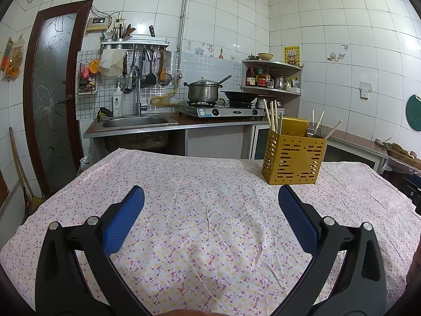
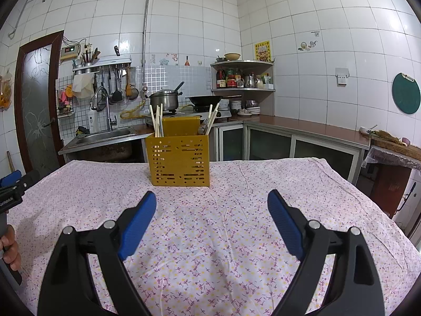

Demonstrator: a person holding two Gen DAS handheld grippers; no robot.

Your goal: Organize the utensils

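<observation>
A yellow perforated utensil holder (image 1: 293, 158) stands upright on the flowered tablecloth (image 1: 197, 210), far right in the left wrist view. It is ahead and slightly left in the right wrist view (image 2: 180, 160). Pale chopsticks (image 2: 157, 121) stand in its left compartment; more chopsticks and metal cutlery (image 2: 208, 125) stand in its right one. My left gripper (image 1: 210, 194) is open and empty, well short of the holder. My right gripper (image 2: 211, 200) is open and empty, just in front of the holder.
Behind the table run a sink (image 1: 136, 122), a gas stove with a pot (image 1: 204, 90) and a wok (image 1: 239, 96), and a counter along the right wall (image 2: 302, 129). The left hand-held gripper shows at the left edge of the right wrist view (image 2: 13, 192).
</observation>
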